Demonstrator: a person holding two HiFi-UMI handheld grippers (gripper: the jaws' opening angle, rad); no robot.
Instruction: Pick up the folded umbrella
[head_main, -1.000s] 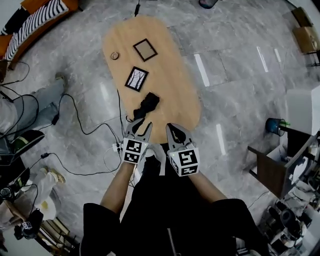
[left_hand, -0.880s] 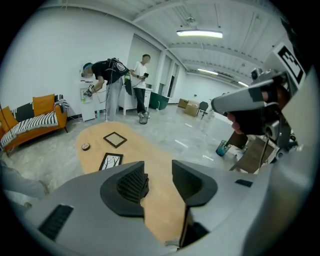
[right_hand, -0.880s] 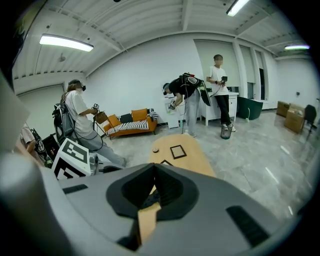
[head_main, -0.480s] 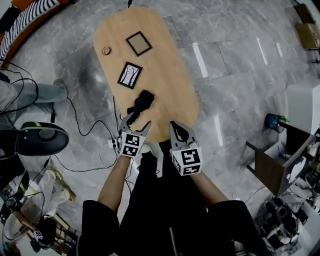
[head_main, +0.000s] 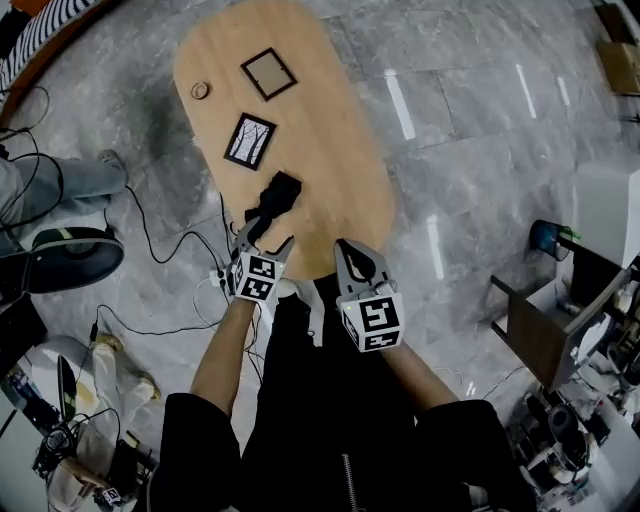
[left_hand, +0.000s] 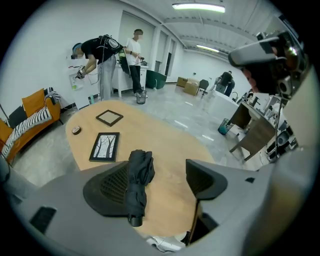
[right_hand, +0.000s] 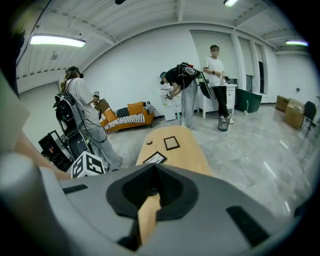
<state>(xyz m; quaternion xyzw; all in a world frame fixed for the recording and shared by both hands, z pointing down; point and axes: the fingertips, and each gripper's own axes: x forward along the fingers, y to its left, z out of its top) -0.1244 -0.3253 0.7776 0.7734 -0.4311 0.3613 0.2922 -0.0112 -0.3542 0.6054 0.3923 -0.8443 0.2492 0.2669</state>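
Though tiny overhead, umbrella (left_hand: 140, 175) plain between left claw's (left_hand: 160, 181) just-opened jaws.

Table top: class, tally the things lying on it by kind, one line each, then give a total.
folded umbrella: 1
picture frames: 2
small round thing: 1
Total: 4

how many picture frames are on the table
2. The tree-print frame lies around the middle of the table, just beyond the folded umbrella. The plain dark frame lies farther off, toward the far end. None looks hidden.
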